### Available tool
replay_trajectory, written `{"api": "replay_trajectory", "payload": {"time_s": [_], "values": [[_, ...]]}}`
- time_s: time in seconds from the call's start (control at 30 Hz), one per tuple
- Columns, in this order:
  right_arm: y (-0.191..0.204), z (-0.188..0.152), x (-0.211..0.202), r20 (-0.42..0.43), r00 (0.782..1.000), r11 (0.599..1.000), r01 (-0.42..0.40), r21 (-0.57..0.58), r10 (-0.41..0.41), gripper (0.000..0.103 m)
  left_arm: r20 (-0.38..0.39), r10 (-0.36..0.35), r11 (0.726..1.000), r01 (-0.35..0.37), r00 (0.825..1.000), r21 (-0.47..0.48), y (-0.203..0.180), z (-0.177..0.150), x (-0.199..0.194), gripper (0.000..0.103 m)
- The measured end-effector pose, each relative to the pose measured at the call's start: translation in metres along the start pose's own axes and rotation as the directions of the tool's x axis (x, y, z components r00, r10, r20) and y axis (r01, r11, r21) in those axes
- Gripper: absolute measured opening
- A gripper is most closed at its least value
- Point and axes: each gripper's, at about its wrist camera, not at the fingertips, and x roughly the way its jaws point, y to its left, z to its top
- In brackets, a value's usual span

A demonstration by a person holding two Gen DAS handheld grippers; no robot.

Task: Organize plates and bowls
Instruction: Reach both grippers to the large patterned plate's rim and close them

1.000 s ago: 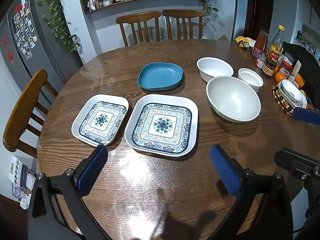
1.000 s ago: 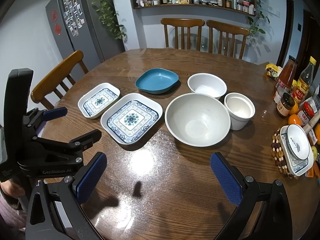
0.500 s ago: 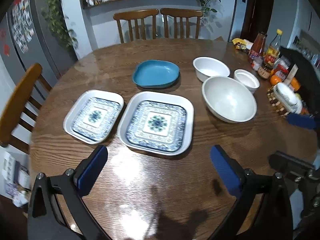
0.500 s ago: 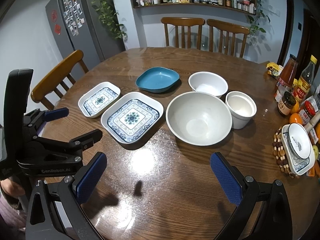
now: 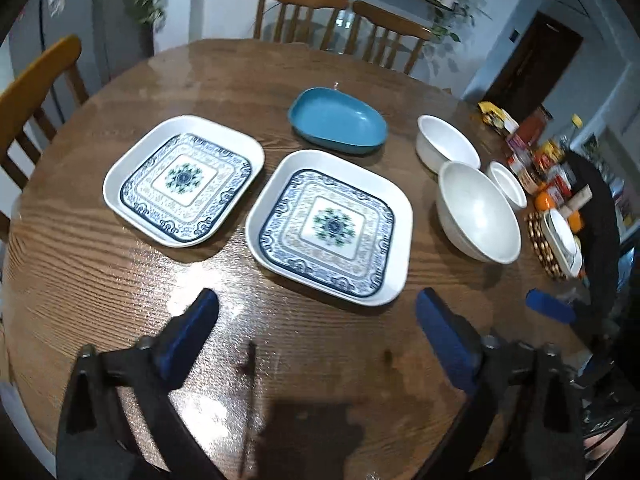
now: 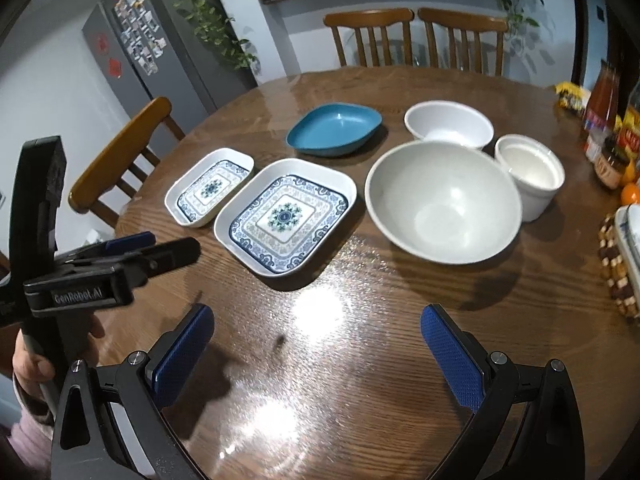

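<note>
On the round wooden table lie a small patterned square plate [image 5: 184,180] [image 6: 210,186], a larger patterned square plate [image 5: 330,226] [image 6: 286,214], a blue dish [image 5: 338,122] [image 6: 334,130], a big white bowl [image 5: 476,212] [image 6: 442,200], a medium white bowl [image 5: 446,148] [image 6: 448,124] and a small white cup-like bowl [image 5: 508,184] [image 6: 530,176]. My left gripper [image 5: 316,334] is open and empty, above the table just in front of the larger plate. My right gripper [image 6: 318,354] is open and empty, in front of the big bowl.
Sauce bottles, jars and oranges [image 6: 608,128] crowd the table's right edge, beside a beaded trivet holding a small dish [image 5: 560,240]. Wooden chairs stand at the far side [image 6: 416,36] and the left [image 6: 124,160]. The left gripper's body [image 6: 100,272] shows in the right wrist view.
The left gripper has swung left and closer to the plates, tilting its view. The right gripper has moved forward toward the big bowl. Both stay open.
</note>
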Motion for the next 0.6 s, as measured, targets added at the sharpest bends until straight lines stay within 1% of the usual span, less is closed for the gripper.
{"api": "replay_trajectory", "payload": {"time_s": [0.03,0.07,0.17,0.23,0.27,0.3,0.43,0.47,0.53,0.6], "values": [[0.001,0.000,0.005,-0.007,1.000,1.000,-0.006,0.008,0.006,0.103,-0.010,-0.016,1.000,0.015,1.000,-0.015,0.003,0.001,0.002,0.079],[0.002,0.001,0.010,-0.013,1.000,1.000,-0.014,0.016,0.014,0.103,-0.016,-0.022,1.000,0.022,1.000,-0.019,0.005,0.002,0.004,0.078],[0.003,0.002,0.020,-0.019,1.000,0.999,-0.021,0.035,0.022,0.103,-0.019,-0.013,1.000,0.012,1.000,-0.012,0.006,0.004,0.008,0.078],[0.002,0.005,0.027,-0.016,1.000,0.999,-0.015,0.050,0.016,0.103,-0.016,-0.016,1.000,0.016,1.000,-0.017,0.010,0.006,0.012,0.071],[0.002,0.006,0.029,-0.015,1.000,0.998,-0.012,0.057,0.013,0.103,-0.017,-0.025,0.999,0.025,1.000,-0.026,0.011,0.009,0.014,0.063],[0.001,0.007,0.033,-0.015,1.000,0.998,-0.008,0.067,0.009,0.103,-0.021,-0.035,0.999,0.034,0.999,-0.032,0.014,0.011,0.018,0.059],[-0.001,0.010,0.046,-0.020,1.000,0.995,0.001,0.096,0.001,0.103,-0.043,-0.041,0.998,0.039,0.998,-0.046,0.020,0.016,0.033,0.048],[-0.002,0.012,0.050,-0.020,1.000,0.995,0.009,0.103,-0.007,0.100,-0.047,-0.030,0.999,0.028,0.998,-0.046,0.021,0.017,0.037,0.044],[-0.004,0.015,0.057,-0.027,1.000,0.993,0.014,0.121,-0.011,0.093,-0.046,-0.023,0.998,0.020,0.999,-0.058,0.026,0.018,0.039,0.044],[-0.004,0.017,0.065,-0.040,0.999,0.991,0.010,0.136,-0.005,0.093,-0.044,-0.010,0.998,0.007,0.999,-0.069,0.033,0.020,0.041,0.044]]}}
